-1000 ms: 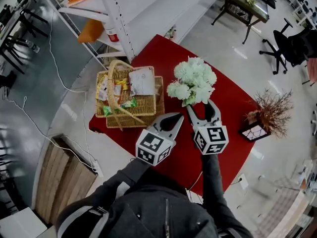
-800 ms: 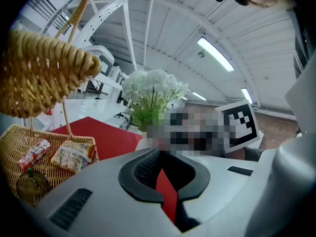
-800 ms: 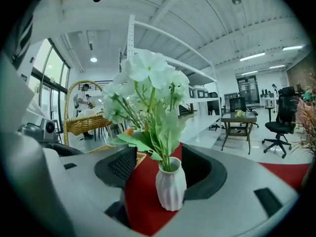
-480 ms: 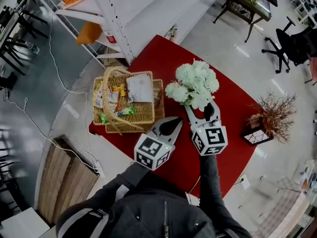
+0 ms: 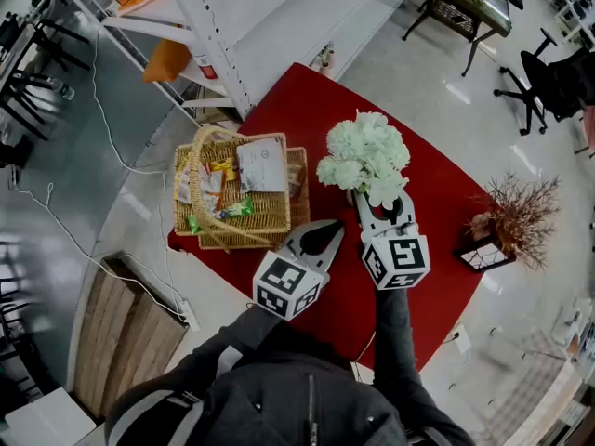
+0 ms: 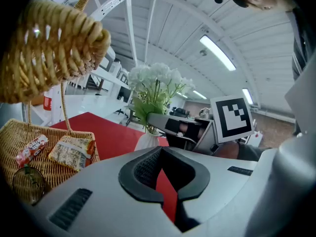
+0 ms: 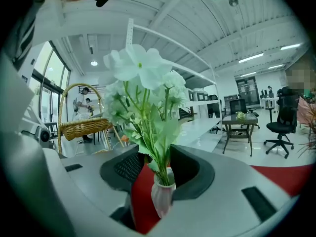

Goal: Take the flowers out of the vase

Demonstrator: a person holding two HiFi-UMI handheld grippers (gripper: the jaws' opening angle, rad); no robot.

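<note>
Right gripper point(image 5: 381, 203) has its jaws closing round the bouquet, and the pads do not yet press on anything. Its own view shows what stands in the gap: the green stems and the neck of the white vase point(image 7: 162, 196), close against one pad with a gap at the other. From the head view the vase cannot be seen, because the white flowers point(image 5: 364, 156) cover it and only the jaw tips show beneath the blooms. The left gripper view gives the side-on look: the vase point(image 6: 146, 141) stands upright on the red tablecloth point(image 5: 428, 184) with the flowers in it and the right gripper reaching in at neck height.

Left gripper point(image 5: 335, 226) is closed tip to tip with nothing in it, just beside the right one and short of the vase. Its view alone shows snack packets point(image 6: 71, 152) lying in the wicker basket point(image 5: 279, 219), which sits on the cloth left of the flowers.

Both dark-sleeved forearms reach forward from the body side by side, and the grippers point away nearly level, their marker cubes point(image 5: 397, 260) facing up.
</note>
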